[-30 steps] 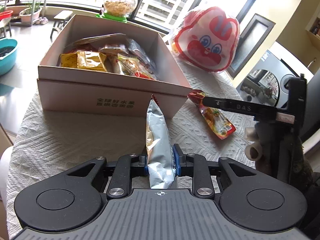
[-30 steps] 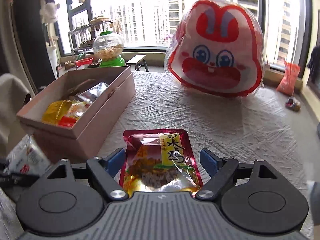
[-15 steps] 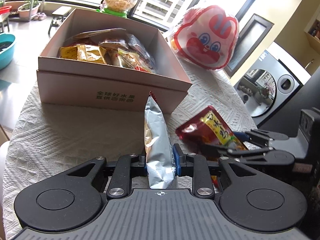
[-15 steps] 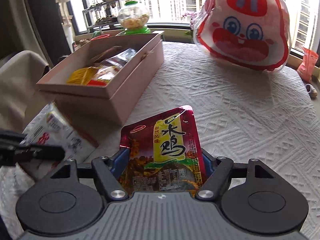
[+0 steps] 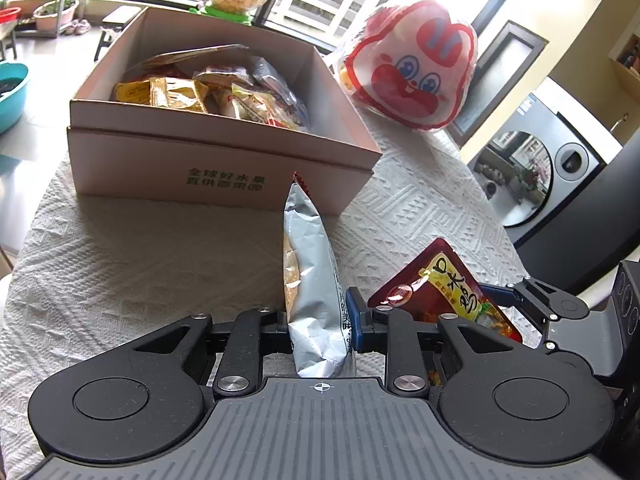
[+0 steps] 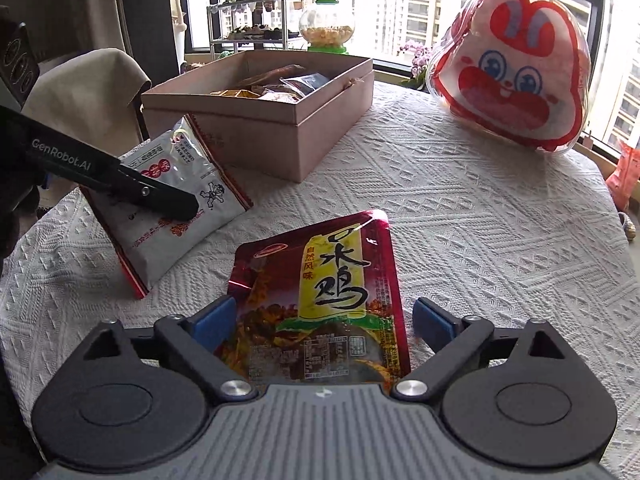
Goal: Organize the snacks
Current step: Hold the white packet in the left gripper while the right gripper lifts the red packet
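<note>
– Where is the silver packet (image 5: 310, 288) held?
– It is pinched upright in the left tongs (image 5: 316, 316); the box (image 5: 224, 160) lies straight ahead.
– And the red packet (image 6: 324, 300)?
– It is lying between the opened right tongs (image 6: 324, 320), not squeezed.

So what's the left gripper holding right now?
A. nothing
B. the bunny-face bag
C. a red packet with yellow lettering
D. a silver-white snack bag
D: the left gripper is shut on the silver-white bag, held on edge above the tablecloth; the red packet sits between the right gripper's fingers.
</note>
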Demonstrator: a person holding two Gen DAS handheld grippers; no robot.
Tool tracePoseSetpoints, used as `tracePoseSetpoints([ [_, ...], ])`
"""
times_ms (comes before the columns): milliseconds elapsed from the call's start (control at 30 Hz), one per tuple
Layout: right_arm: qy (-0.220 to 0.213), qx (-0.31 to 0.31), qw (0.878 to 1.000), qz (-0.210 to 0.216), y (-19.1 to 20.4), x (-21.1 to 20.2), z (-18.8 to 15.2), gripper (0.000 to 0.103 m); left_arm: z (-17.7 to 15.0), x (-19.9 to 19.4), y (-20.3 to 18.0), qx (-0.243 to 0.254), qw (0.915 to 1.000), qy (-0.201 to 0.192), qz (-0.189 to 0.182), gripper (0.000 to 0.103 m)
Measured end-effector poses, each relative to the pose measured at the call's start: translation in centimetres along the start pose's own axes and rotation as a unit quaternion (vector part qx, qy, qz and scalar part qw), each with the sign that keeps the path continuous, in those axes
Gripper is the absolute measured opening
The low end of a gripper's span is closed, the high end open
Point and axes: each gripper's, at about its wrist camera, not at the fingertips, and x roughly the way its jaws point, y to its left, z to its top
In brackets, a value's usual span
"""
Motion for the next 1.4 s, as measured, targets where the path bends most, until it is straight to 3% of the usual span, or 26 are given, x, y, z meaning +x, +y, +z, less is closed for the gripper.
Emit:
tracePoseSetpoints([
  [100,-0.013,-0.017,0.999,-0.032,0.4,-0.7,-0.1,0.097,-0.1,0.0,0.1,-0.003,1.0000,0.001,-0.002,0.029],
  [200,-0.058,-0.047,0.994,-0.074,1.2,-2.6,-0.3,0.096,-0.1,0.1,0.1,-0.003,1.0000,0.001,-0.001,0.029],
  [300,-0.083,-0.074,0.992,-0.060,1.7,-4.0,-0.1,0.096,-0.1,0.4,0.1,-0.005,1.0000,0.006,-0.004,0.029],
  [467,-0.064,-0.094,0.993,-0.041,2.5,-1.7,0.9,0.096,-0.3,0.6,0.0,-0.003,0.9999,0.012,-0.005,0.029],
  [567,-0.036,-0.055,0.997,-0.043,0.9,0.7,1.8,0.096,-0.2,0.7,0.1,-0.004,0.9999,0.014,-0.007,0.029],
  [633,-0.011,-0.014,1.000,-0.021,-0.5,2.0,1.8,0.096,-0.2,0.7,0.2,-0.007,0.9998,0.013,-0.010,0.029],
  [800,-0.018,0.024,1.000,0.003,-1.8,2.1,1.4,0.098,-0.2,0.8,0.3,-0.011,0.9998,0.007,-0.012,0.028],
  [1067,-0.010,0.026,0.999,-0.030,-0.5,2.5,1.4,0.101,-0.4,0.6,0.4,-0.015,0.9998,-0.002,-0.013,0.028],
  [1233,-0.011,0.067,0.996,-0.062,-0.5,1.6,0.7,0.101,0.0,0.4,-0.1,-0.003,0.9998,-0.020,-0.007,0.026],
  [1400,-0.023,0.097,0.993,-0.063,-1.0,1.5,0.6,0.102,0.4,1.1,-0.2,0.006,0.9997,-0.020,-0.012,0.025],
])
